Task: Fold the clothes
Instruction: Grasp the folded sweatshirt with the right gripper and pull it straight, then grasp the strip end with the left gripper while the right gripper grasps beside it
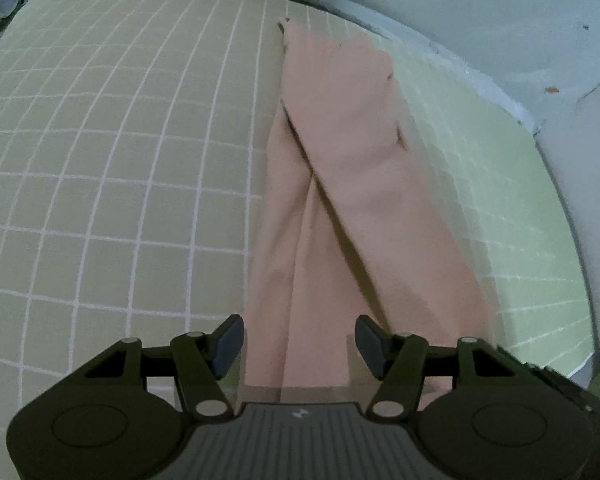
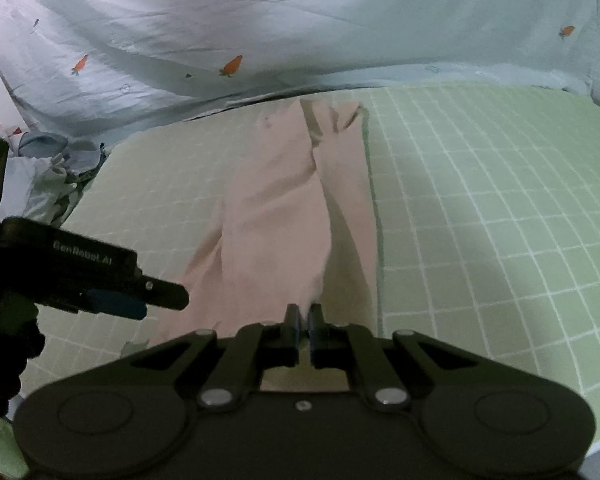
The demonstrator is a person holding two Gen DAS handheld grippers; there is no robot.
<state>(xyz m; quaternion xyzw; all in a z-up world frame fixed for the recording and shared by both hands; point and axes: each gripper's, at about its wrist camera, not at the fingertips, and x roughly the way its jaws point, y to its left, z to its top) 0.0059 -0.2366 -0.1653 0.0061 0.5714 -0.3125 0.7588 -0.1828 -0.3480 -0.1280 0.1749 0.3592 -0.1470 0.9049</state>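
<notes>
A pink garment (image 2: 276,208) lies lengthwise on a green grid-patterned sheet (image 2: 480,200), which seems to cover a bed, with one long panel laid diagonally over another so that a slanting fold edge runs down its middle. The right gripper (image 2: 305,320) is pinched shut on the near edge of the pink garment, its pads almost touching with cloth caught between them. The left gripper (image 1: 298,346) hangs above the near end of the same cloth with its jaws wide apart and nothing between them; in the right wrist view it shows at the left, just beside the garment's edge. A carrot-print quilt (image 2: 260,32) is bunched along the far side, and a heap of other clothes (image 2: 52,168) sits at the far left corner.

My judgement is that a fold is under way, with the right side carrying the cloth. To do it well, the held edge should travel low and straight so the panel lands square on the layer beneath instead of askew, as the diagonal overlap now suggests. The open left gripper would serve best by taking the matching corner or pinning the lower layer, keeping tension even and wrinkles out
</notes>
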